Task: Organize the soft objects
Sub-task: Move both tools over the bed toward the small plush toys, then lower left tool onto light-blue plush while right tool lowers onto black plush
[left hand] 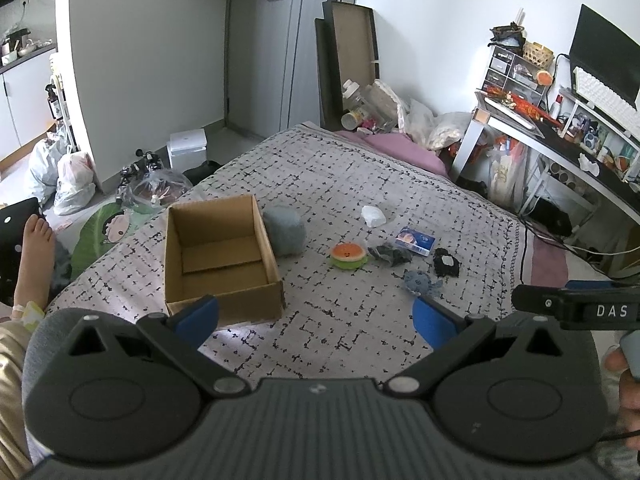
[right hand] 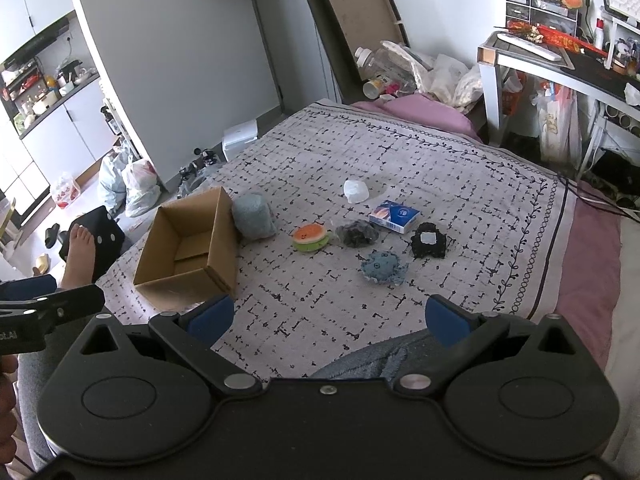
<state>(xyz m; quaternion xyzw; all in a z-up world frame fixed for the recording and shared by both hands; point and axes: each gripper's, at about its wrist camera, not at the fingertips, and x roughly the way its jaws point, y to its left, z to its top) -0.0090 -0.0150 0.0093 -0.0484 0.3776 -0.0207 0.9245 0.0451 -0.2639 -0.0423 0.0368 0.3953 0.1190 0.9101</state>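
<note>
dark crumpled item (right hand: 357,233), unidentifiable

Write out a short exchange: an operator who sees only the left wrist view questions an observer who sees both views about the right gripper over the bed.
Operator: I see only the side of the right gripper. Is it open?
Observer: Yes. The right gripper has its fingers spread wide, with nothing between them.
Operator: What lies right below it?
Observer: A blue-grey cloth is bunched on the near edge of the bed, nearer than the blue plush.
</note>
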